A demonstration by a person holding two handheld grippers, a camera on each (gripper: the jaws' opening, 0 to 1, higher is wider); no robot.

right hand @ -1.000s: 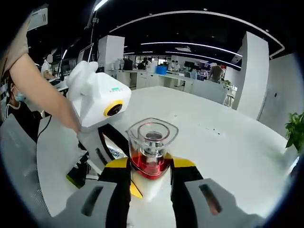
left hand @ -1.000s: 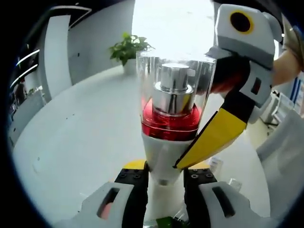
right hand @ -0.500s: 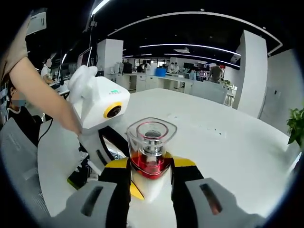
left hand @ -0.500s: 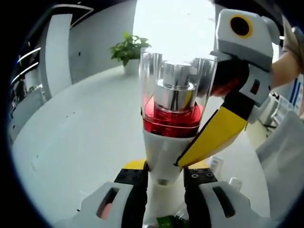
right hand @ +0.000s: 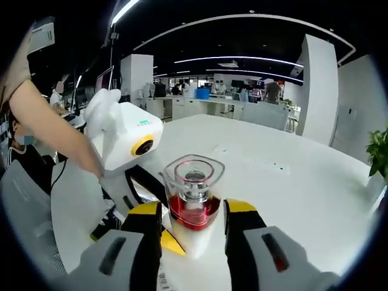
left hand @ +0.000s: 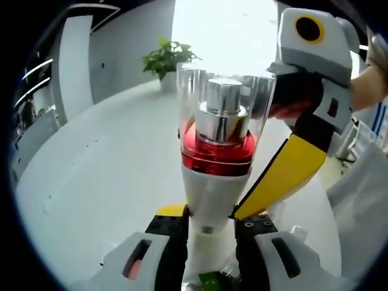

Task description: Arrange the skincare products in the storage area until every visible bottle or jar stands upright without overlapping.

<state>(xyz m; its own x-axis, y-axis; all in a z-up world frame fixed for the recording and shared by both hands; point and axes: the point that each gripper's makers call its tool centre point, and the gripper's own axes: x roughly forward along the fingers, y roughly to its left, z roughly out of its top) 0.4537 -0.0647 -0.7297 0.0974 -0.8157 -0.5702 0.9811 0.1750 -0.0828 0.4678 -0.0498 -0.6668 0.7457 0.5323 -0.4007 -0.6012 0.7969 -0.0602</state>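
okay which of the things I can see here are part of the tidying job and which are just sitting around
Part of the job:
- pump bottle with clear cap and red band
- left gripper, jaws gripping its white base
- right gripper, jaws flanking it

Just around:
- potted plant
- white table
- back counters

We see a broad white table [right hand: 291,182] with a curved edge; a potted plant [left hand: 167,63] stands at its far rim.
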